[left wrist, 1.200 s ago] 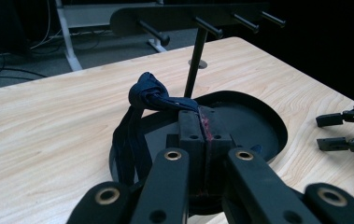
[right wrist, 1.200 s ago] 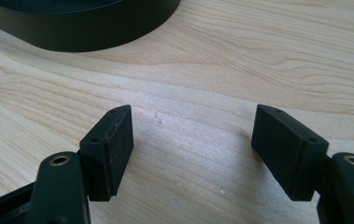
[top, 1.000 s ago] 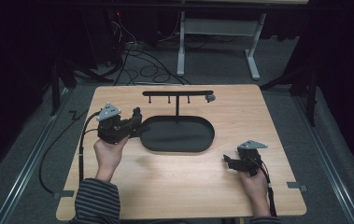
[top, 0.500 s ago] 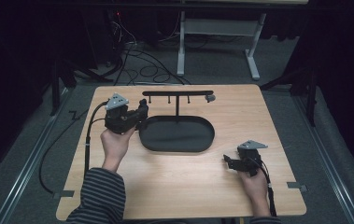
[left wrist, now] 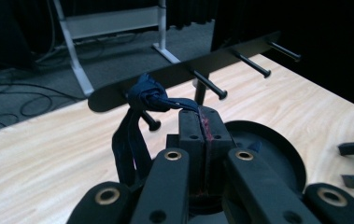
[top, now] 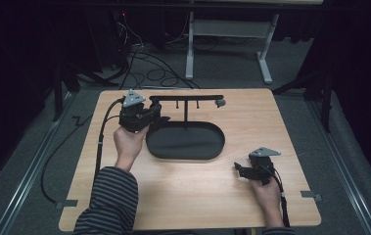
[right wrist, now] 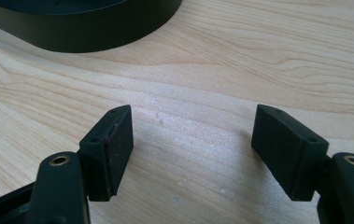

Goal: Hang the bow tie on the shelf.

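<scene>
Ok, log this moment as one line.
left gripper: shut on blue strap, at rack peg | right gripper: open, empty, on table | tray: empty

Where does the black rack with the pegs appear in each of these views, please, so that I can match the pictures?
High view: the rack stands at the table's far side, its bar just behind the oval tray.
Left gripper view: the bar runs across the upper middle, right behind the dark blue cord that the left gripper pinches.
Right gripper view: not in it.
Shared landmark: the oval tray, at the top left edge in the right gripper view.
</scene>
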